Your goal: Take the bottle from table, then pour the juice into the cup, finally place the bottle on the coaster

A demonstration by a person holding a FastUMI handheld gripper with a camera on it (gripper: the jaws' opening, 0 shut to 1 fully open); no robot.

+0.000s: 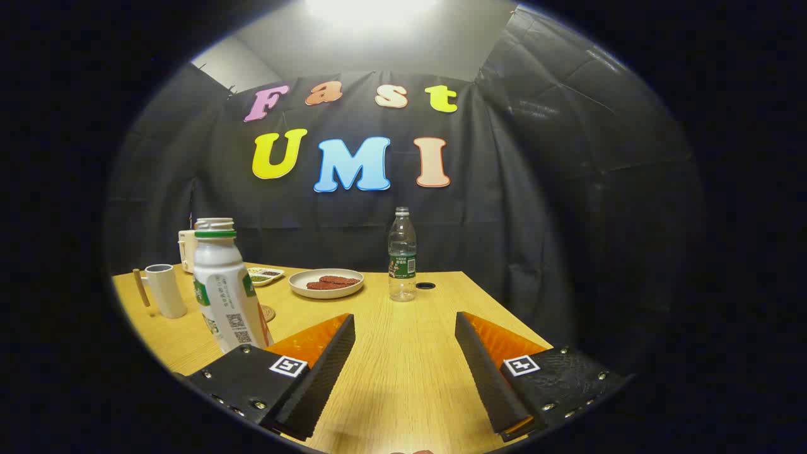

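Gripper [405, 343] jaws wide apart, nothing between. Juice bottle [222, 287] upright nr counter's [403, 378] left edge, just beside left jaw, cap off. Prob. light, smooth plastic, spill risk; grip mid-body. Cup [165, 290] beyond it.

I'm looking over a light wooden table [403, 353] that reaches back to the booth's black cloth wall [567, 189], creased and hanging in folds. Above the cloth I see a pale wall [378, 57] washed by a bright overhead light [369, 9].
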